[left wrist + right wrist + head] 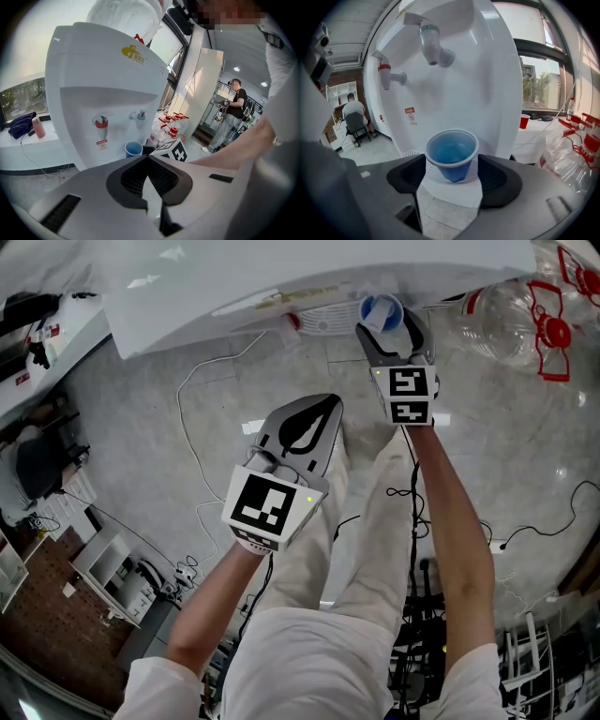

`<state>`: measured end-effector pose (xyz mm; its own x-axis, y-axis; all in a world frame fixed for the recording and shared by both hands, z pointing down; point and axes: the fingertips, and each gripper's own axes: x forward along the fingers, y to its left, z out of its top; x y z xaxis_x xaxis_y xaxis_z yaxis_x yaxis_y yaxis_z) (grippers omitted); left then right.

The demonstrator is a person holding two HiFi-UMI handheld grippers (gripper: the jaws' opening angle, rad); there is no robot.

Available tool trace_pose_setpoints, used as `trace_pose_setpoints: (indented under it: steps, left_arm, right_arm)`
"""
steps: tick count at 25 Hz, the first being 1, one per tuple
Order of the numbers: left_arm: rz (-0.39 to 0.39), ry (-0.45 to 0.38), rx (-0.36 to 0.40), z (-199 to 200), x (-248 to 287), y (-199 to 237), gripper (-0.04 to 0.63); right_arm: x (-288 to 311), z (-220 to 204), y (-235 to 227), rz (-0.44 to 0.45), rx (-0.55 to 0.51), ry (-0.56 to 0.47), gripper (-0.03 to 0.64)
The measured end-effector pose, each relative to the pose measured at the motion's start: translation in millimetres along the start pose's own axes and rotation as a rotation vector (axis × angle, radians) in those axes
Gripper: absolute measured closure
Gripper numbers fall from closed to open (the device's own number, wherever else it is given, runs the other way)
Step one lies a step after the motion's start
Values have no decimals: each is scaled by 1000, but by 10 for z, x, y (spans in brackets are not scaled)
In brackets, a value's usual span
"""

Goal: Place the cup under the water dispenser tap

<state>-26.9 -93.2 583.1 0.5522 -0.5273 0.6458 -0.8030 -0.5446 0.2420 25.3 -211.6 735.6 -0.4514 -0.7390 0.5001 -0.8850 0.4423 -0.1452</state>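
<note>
Head view: the right tongs [386, 322] clasp the blue cup [380, 307] against the dispenser [281, 277], with the left tongs [328, 404] further back. Left gripper view: its jaws meet on nothing. Only the right gripper view shows the grey tap [430, 44] above the clasped cup.

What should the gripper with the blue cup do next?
Probably ease the blue cup slightly further in under the grey tap: the right gripper holds it close to the dispenser, and the tap shows above it, slightly off-centre.
</note>
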Motion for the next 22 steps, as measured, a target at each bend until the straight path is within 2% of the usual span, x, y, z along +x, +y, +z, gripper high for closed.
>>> trace_pose_setpoints:
  steps: [11,16,22]
  left_arm:
    - [0,-12,3,81,-66,-37,595]
    - [-4,-16,8,135,-131,-69,595]
    - [-3,-24,5,214,-226,-91,595]
  right_arm:
    - [-191,-22,5,-13,11,25,270]
    - [-331,92,31,-24,18,11,275]
    - [-537,169,34,-40,-1,23,349]
